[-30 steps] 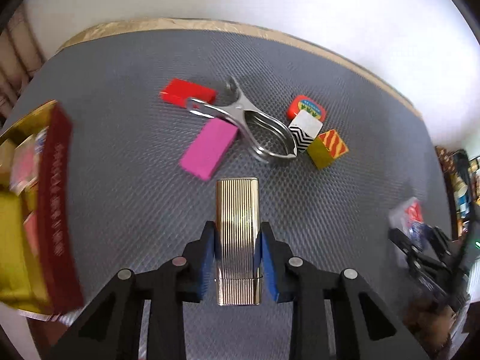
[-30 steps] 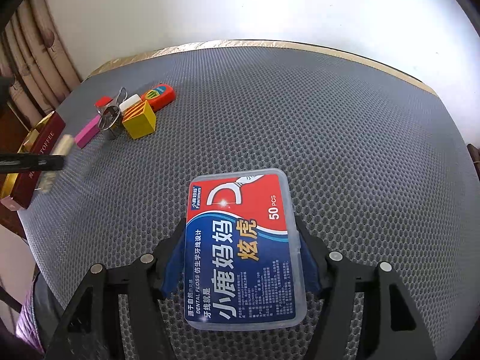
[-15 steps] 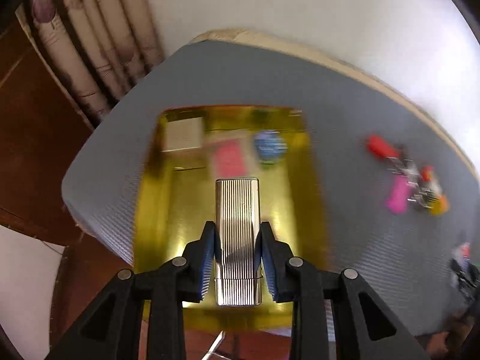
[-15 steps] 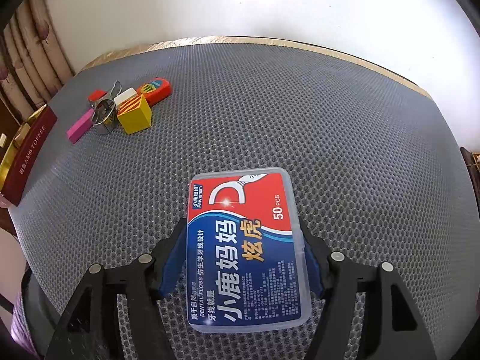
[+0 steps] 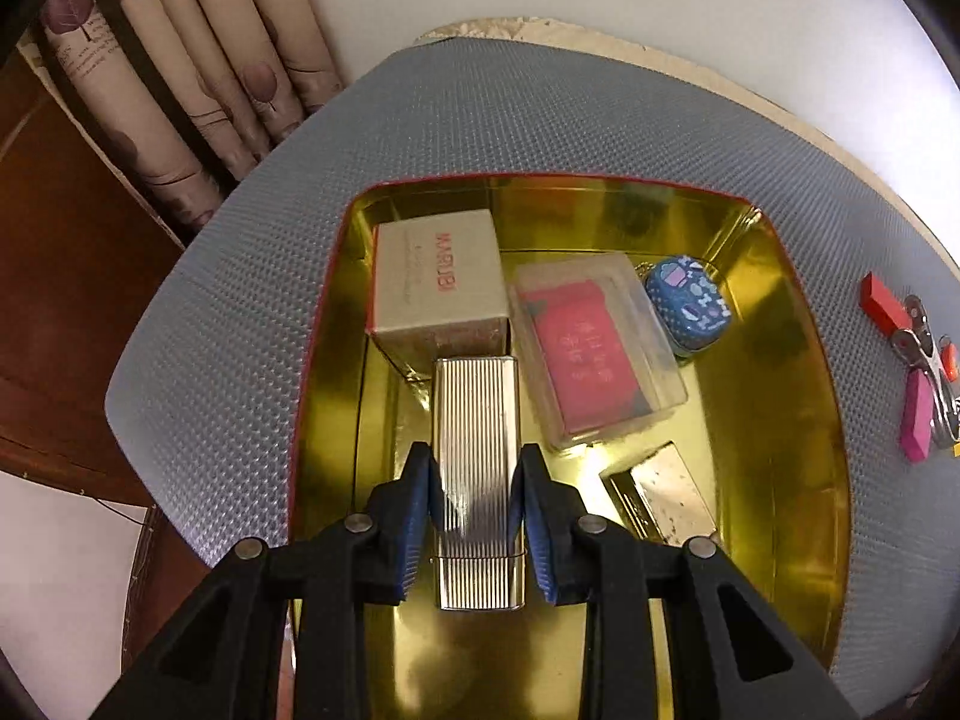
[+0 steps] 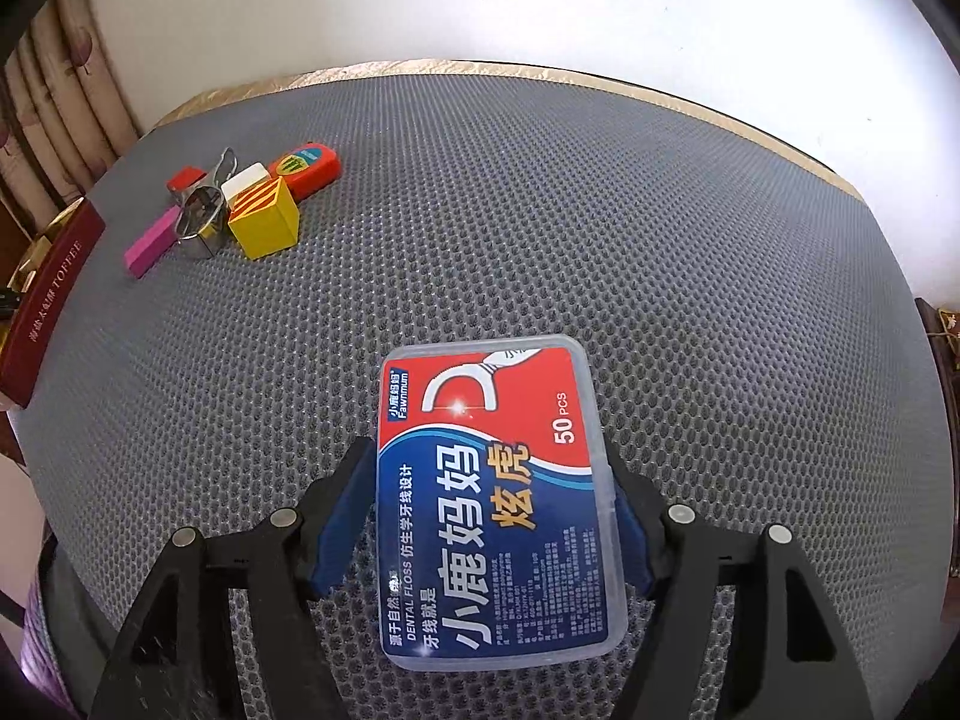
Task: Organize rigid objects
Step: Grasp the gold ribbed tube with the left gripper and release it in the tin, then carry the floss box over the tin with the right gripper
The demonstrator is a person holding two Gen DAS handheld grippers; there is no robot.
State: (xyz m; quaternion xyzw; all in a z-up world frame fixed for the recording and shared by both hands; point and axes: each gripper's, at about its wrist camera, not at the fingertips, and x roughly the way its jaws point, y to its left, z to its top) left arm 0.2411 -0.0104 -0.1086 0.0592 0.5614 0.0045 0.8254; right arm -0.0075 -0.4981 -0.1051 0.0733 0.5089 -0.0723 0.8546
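A ribbed silver metal case (image 5: 477, 450) sits at the lower centre of the left wrist view, clamped between the blue pads of the left gripper (image 5: 477, 516), whose jaws press on its two long sides. The case points up the frame and hangs over the open gold tin (image 5: 798, 420), above the bare floor in the tin's lower left part. Just beyond its far end is a cream box (image 5: 438, 276). To the right lie a clear box with a red card (image 5: 594, 354), a blue patterned tin (image 5: 690, 306) and a flat silver piece (image 5: 666, 492).

The step in hand looks like setting the case down in the tin. To do it well, lower it straight onto the bare floor, clear of the cream box and the clear box, and let go only once it rests flat.

In the right wrist view, a dental floss box (image 6: 492, 498) fills the lower centre, between the pads of the right gripper (image 6: 486, 516). A narrow gap shows at the left pad, so it seems loosely cradled, not squeezed. The rest of the clutter, a yellow block (image 6: 264, 225) among it, lies at the upper left on the grey mat (image 6: 600, 228).
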